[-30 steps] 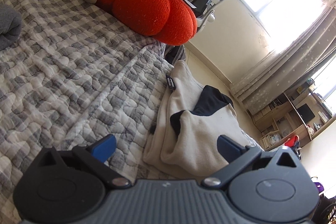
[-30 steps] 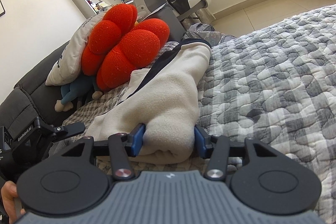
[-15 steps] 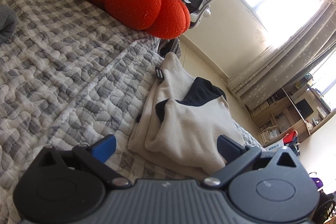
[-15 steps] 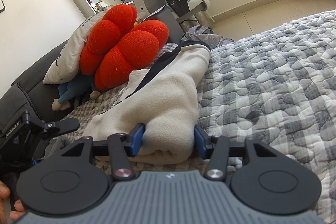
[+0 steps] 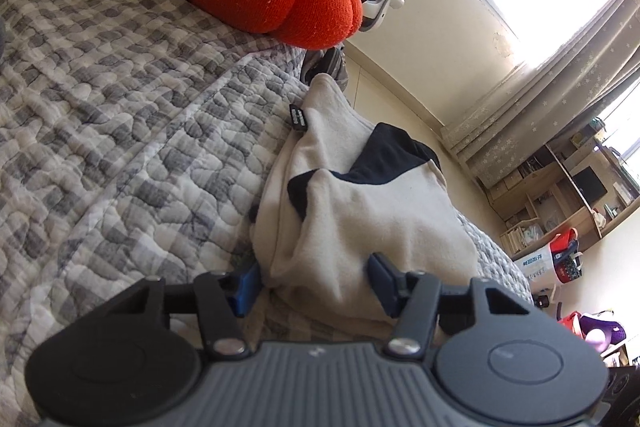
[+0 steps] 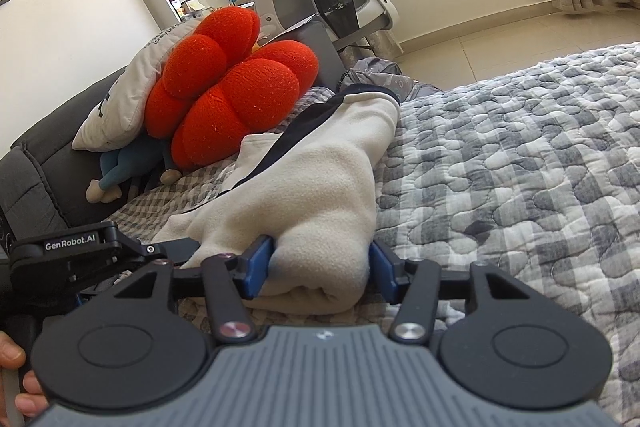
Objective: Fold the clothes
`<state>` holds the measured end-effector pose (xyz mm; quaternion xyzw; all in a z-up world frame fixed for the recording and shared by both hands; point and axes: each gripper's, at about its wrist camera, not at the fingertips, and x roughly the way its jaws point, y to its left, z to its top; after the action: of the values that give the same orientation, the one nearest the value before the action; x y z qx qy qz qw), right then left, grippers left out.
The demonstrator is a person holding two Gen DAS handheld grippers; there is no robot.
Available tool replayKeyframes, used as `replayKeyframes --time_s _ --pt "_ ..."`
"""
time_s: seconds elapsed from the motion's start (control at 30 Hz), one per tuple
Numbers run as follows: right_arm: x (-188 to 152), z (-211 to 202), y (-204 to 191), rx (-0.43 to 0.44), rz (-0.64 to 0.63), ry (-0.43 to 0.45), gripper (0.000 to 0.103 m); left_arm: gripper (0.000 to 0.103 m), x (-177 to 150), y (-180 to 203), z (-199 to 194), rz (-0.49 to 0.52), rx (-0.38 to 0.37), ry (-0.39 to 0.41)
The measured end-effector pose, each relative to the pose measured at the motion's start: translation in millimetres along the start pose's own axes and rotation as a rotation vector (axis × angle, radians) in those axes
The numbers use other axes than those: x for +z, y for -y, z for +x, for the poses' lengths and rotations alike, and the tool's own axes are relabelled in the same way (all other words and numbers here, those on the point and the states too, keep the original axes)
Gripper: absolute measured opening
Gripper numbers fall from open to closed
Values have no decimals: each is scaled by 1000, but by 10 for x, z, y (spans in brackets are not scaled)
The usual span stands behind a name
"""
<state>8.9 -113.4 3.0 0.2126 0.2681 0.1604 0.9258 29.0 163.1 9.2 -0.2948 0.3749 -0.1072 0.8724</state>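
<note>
The near edge of the cream garment [image 6: 320, 195] was hidden behind both gripper bodies. It lay folded on the grey checked quilt [image 6: 520, 163], long axis running away toward the red cushion [image 6: 228, 87]. The right gripper [image 6: 320, 263] was clamped on the folded end. The left gripper [image 5: 314, 281] pinched the same garment [image 5: 372, 211].

My left gripper [image 5: 312, 283] is matt black plastic with shiny metal screws. The cream garment [image 6: 320, 187] looks like soft, fuzzy fleece; the quilt [image 6: 520, 167] is puckered stitched cotton; the red cushion [image 6: 236, 99] is coarse knit.
</note>
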Motion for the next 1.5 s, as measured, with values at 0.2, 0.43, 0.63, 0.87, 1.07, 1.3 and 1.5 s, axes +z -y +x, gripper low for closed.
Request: replayKeyframes --time_s 0.2,0.43,0.63,0.87,1.07,1.3,1.5 --pt "-2 0 -13 -2 -2 2 56 31 146 159 -39 34 50 -35" --pt "6 -11 42 7 34 5 56 30 175 524 -70 227 127 -22" --pt "15 -25 56 7 50 6 58 30 133 515 -106 217 104 13" --pt "25 -46 41 -2 44 2 61 30 189 306 -112 124 54 -18" --pt "37 -107 53 -7 58 18 68 30 193 288 -104 115 39 -30" --pt "-335 -458 -757 -189 -564 245 75 30 260 229 -55 88 35 -80" --pt "-686 -232 -1286 -125 -950 231 75 31 336 226 -38 60 34 -122"
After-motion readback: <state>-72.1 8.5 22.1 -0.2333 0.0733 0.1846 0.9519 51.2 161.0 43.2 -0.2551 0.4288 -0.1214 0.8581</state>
